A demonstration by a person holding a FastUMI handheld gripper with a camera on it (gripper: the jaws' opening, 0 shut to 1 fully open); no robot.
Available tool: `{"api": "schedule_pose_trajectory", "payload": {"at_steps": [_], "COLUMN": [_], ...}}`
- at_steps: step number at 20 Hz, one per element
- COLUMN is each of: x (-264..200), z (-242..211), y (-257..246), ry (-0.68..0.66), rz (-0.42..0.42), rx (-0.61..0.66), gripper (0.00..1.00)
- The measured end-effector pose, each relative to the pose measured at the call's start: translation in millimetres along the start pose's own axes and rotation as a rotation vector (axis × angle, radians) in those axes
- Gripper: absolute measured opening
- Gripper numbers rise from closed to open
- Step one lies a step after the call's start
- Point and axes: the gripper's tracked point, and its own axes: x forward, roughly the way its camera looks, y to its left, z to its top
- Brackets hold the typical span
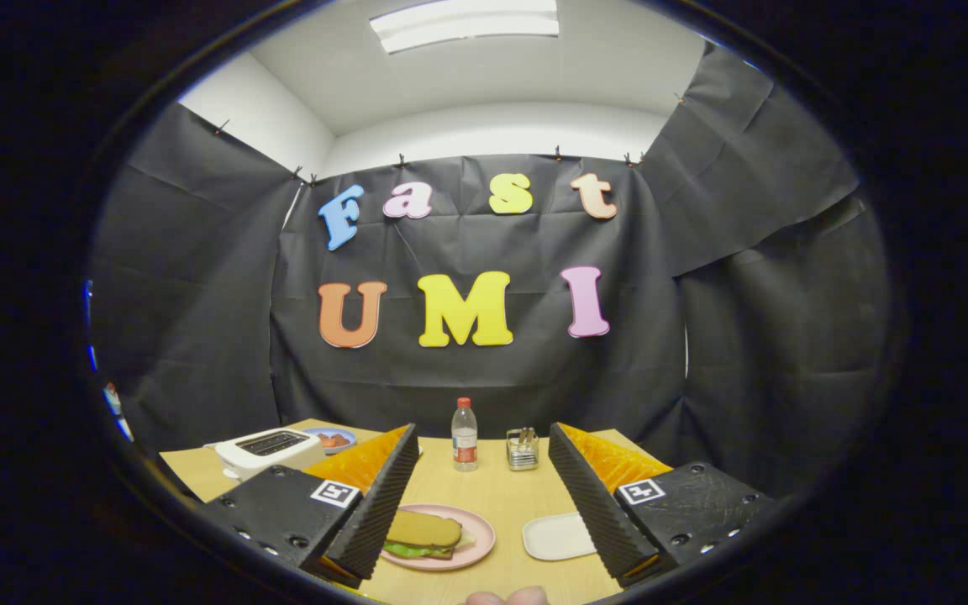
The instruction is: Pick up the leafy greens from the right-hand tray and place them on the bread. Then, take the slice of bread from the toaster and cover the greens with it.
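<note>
Setting: Black-draped booth under a ceiling light, with a pale wooden table (484, 496) that we look along from between the tongs' two fingers.

Landmark: the pink plate (474, 546), lying on the table just ahead of the fingers, close to the left one.

Sandwich: on that plate sits a slice of bread (423, 529) with leafy greens (410, 549) showing under its near edge — we judge this the covering slice, already laid over the greens.

Orientation: the top slice lies flat, its long axis running across the plate from left to right, the rounded end toward the right.

Right-hand tray: a white tray (558, 536) just right of the plate, with no greens on it.

Toaster: the white toaster (270, 449) stands beyond the plate and to its left; we cannot tell whether its slots hold anything.

Beyond the plate: a water bottle (465, 434) and a small glass holder (523, 448), well apart from the sandwich.

Tongs: the gripper (484, 546) hangs with fingers spread wide, nothing between them.

Step in hand: both placements look done — we judge the task all but finished.

Next move: only a clean pull-back clear of the plate, without nudging the top slice.
</note>
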Motion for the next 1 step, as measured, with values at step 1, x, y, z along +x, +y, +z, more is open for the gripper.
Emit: {"api": "schedule_pose_trajectory", "payload": {"at_steps": [1], "x": [-0.3], "z": [-1.2], "y": [-0.7], "ry": [-0.002], "rz": [0.001], "rx": [0.006], "gripper": [0.95]}}
